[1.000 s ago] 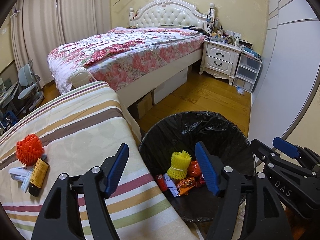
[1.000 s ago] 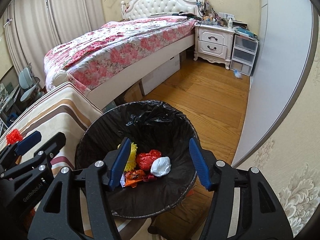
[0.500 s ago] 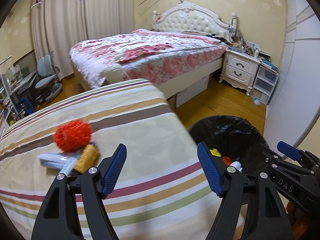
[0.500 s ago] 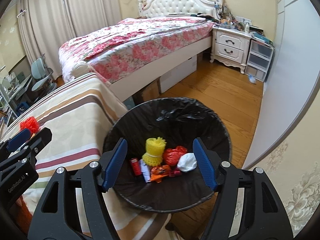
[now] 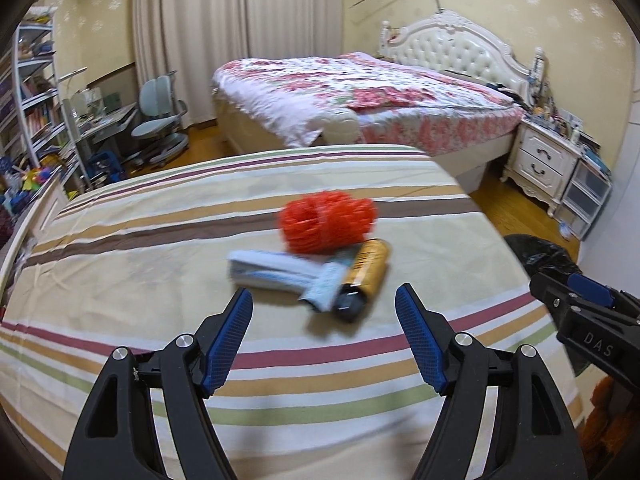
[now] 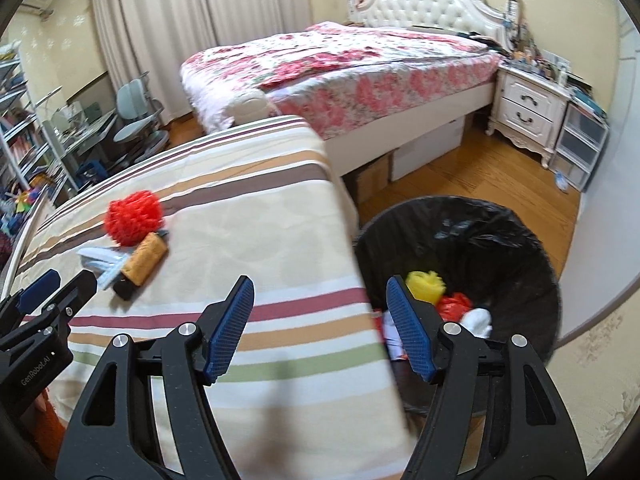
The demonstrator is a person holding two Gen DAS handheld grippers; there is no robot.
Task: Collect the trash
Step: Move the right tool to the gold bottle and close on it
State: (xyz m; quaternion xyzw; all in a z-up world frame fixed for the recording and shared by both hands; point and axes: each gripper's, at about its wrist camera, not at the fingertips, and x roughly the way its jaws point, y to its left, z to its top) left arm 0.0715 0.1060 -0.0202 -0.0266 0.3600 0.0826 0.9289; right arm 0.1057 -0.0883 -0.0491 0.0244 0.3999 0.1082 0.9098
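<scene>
A red foam net, a yellow-and-black bottle and a white-blue wrapper lie together on the striped bedspread. My left gripper is open and empty, just short of them. My right gripper is open and empty, over the bedspread's edge beside the black-lined trash bin. The bin holds a yellow foam net, red plastic and white paper. The red net and the bottle also show in the right wrist view.
A flowered bed with a white headboard stands behind. A white nightstand and plastic drawers are at the right wall. A desk chair and shelves are at the left. Wooden floor lies between the bed and the bin.
Both grippers have swung left, away from the bin toward the striped bedspread. The left gripper now faces the pile of trash; both stay open.
</scene>
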